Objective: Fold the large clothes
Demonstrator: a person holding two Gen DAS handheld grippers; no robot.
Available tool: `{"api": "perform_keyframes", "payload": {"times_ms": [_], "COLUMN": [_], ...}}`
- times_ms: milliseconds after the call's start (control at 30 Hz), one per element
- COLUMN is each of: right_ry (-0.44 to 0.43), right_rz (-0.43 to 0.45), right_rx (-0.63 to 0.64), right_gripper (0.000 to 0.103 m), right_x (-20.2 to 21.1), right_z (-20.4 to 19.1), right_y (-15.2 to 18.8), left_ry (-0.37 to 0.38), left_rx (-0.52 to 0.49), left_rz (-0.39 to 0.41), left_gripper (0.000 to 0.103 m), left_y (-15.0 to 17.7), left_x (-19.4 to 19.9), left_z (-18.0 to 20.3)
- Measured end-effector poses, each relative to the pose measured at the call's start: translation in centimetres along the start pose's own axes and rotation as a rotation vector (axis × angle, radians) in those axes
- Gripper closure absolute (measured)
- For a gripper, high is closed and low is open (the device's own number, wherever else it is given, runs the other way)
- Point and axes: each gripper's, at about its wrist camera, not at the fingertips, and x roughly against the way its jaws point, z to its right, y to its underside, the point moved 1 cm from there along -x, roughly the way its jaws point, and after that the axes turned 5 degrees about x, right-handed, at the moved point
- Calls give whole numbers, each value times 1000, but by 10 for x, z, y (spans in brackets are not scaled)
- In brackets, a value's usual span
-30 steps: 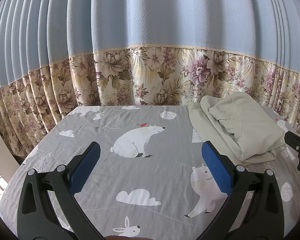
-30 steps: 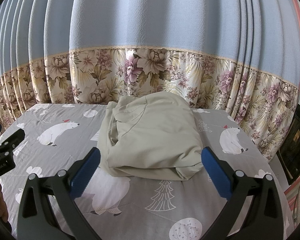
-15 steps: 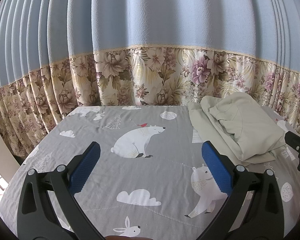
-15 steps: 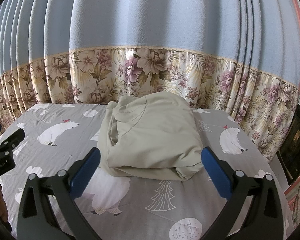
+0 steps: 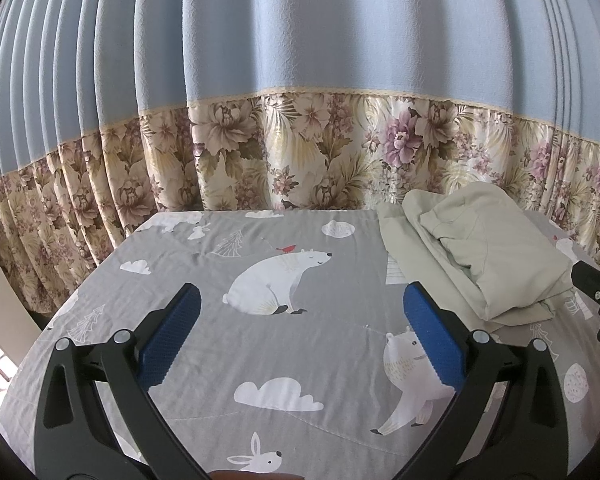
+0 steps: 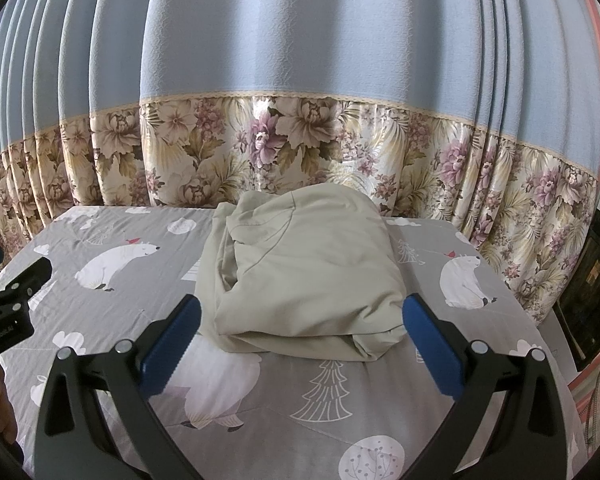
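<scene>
A pale green garment (image 6: 304, 280) lies folded into a thick bundle on the grey animal-print sheet (image 6: 260, 420). In the right wrist view it sits straight ahead of my right gripper (image 6: 300, 336), which is open and empty, its blue pads just short of the bundle's near edge. In the left wrist view the garment (image 5: 480, 256) lies at the right. My left gripper (image 5: 300, 336) is open and empty over bare sheet to the left of it. Each gripper shows at the edge of the other's view.
A blue curtain with a floral lower band (image 5: 300, 160) hangs close behind the bed's far edge. The sheet (image 5: 204, 272) spreads left of the garment. A dark cabinet (image 6: 592, 280) stands beyond the bed's right edge.
</scene>
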Motion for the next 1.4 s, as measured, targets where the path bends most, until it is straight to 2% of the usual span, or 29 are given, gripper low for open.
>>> {"api": "perform_keyframes", "payload": {"times_ms": [1400], "right_ry": [3], "right_rz": [-1], "right_rx": [0], "right_gripper": [2], "right_x": [0], "right_z": [-2], "right_y": [0], "left_ry": [-8], "left_rx": [-5], "left_rz": [4], "left_gripper": [3], "left_y": [2], "left_x": [1], "left_z": [3]}}
